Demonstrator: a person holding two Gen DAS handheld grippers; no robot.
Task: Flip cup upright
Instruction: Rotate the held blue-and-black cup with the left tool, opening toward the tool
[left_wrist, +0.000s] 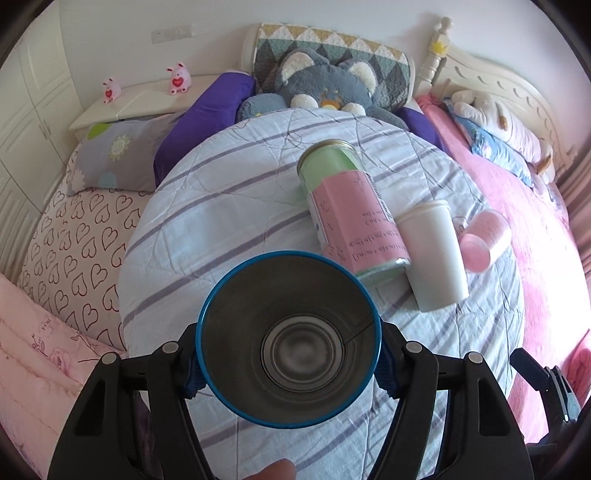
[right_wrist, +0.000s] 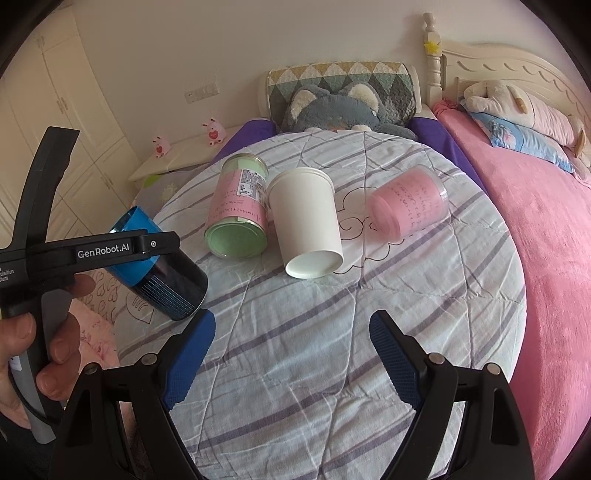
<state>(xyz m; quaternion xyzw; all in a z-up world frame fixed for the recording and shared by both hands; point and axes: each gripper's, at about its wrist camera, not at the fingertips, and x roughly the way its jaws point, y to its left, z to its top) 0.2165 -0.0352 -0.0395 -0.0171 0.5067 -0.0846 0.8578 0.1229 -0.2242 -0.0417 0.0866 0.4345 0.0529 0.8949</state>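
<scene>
**Left wrist view: blue cup clamped, mouth to the lens**

Left wrist view looks straight into the cup (left_wrist: 289, 339); its rim is bright blue, its inside dull grey metal with ringed steps at the bottom and a thin seam down one side; the left gripper (left_wrist: 289, 363) is closed on it, one blue pad pressed to each side of the wall just behind the rim. From the right wrist the same cup (right_wrist: 159, 264) hangs at the left edge above the quilt (right_wrist: 314, 350), lying tilted, blue band at the mouth end, dark ribbed body towards the base, mouth turned back to the left gripper's camera; a hand (right_wrist: 40, 350) grips that tool's handle.

The right gripper (right_wrist: 291, 354) hovers over the quilt with its blue pads spread wide and nothing between them.

Three other containers lie on their sides on the quilt: a green jar (right_wrist: 238, 210) with a pink label, touching a white cup (right_wrist: 308, 221) beside it; a pink cup (right_wrist: 408, 206) lies apart to the right. A grey plush (right_wrist: 332, 107) sits at the headboard.
</scene>
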